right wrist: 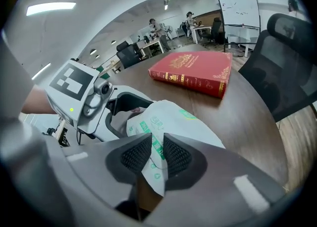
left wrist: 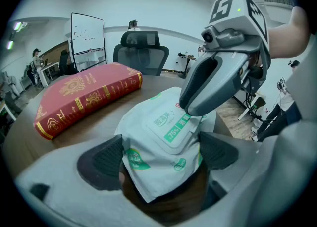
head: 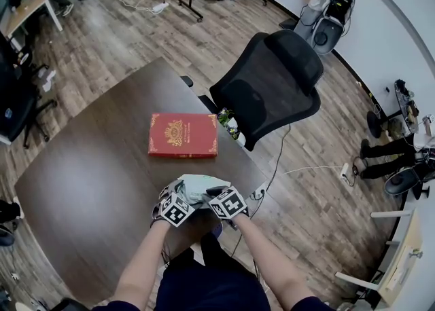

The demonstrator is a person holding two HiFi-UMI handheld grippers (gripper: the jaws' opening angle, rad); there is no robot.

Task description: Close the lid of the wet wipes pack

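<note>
a: where is the wipes pack [head: 198, 186] seen?
b: lower middle, at the edge of the counter [head: 95, 167], clamped by the left gripper [left wrist: 159, 157], its edge pinched by the right gripper [right wrist: 156, 155].

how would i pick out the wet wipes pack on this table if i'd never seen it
Find the dark wooden table with the red book near its middle. At the edge nearest the person is the wet wipes pack, held between the left gripper and right gripper. It is soft, pale with green print, unlike the hard red book.
</note>
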